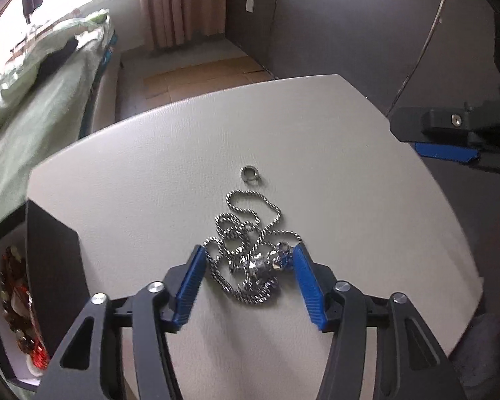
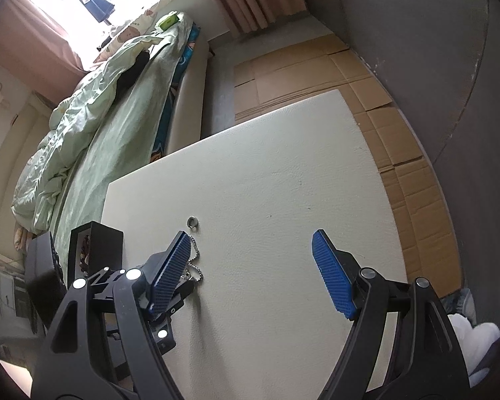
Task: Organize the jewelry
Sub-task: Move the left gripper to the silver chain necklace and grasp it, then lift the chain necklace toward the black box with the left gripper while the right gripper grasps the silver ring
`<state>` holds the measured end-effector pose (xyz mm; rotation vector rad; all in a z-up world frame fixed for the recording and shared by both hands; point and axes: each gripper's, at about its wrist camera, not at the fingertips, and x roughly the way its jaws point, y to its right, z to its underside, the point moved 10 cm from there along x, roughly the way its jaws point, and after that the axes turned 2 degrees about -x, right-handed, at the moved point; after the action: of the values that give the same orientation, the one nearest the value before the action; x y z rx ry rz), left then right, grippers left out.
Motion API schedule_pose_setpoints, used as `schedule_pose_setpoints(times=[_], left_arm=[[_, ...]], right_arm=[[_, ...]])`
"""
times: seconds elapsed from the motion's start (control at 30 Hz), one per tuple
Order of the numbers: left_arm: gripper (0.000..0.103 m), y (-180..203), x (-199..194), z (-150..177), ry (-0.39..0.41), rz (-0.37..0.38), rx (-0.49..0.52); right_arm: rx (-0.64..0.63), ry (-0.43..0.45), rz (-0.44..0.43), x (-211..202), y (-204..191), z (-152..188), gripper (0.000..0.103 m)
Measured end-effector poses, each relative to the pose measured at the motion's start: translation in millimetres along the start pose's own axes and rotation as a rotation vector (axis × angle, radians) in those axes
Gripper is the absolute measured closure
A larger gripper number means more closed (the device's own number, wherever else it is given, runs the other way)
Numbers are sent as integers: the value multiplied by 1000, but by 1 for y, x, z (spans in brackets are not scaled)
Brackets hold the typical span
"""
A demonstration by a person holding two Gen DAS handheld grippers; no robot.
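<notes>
A silver chain necklace point(image 1: 246, 233) with a metal pendant lies in a loose heap on the white table point(image 1: 133, 166). My left gripper point(image 1: 250, 250) points down at it, its blue pads on either side of the heap. The right pad touches the pendant's end; the chain still rests on the table. A silver ring point(image 1: 249, 172) lies just beyond the heap. In the right wrist view my right gripper point(image 2: 250, 240) hovers wide open over bare table point(image 2: 283, 166), nothing between its fingers. Its left finger hides most of the necklace point(image 2: 194, 260); the ring point(image 2: 193, 222) shows beyond.
A black jewelry box point(image 1: 50, 266) holding red and brown beads stands at the table's left edge, also seen as the box point(image 2: 98, 243) in the right wrist view. A bed with green bedding point(image 2: 100, 116) lies beyond; flattened cardboard point(image 2: 316, 66) covers the floor.
</notes>
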<state>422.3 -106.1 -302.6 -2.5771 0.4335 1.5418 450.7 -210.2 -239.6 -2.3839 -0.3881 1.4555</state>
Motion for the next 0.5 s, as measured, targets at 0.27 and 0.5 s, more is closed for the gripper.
schedule_pose_setpoints(times=[0.27,0.5], left_arm=[[90,-23,-2,-4,-6,8,-73],[92,-37,-35,-21,83,47,-133]], right_arm=[[-22,-17,11,8,-3,2,27],[-56,-23,26,18,-8,2,27]])
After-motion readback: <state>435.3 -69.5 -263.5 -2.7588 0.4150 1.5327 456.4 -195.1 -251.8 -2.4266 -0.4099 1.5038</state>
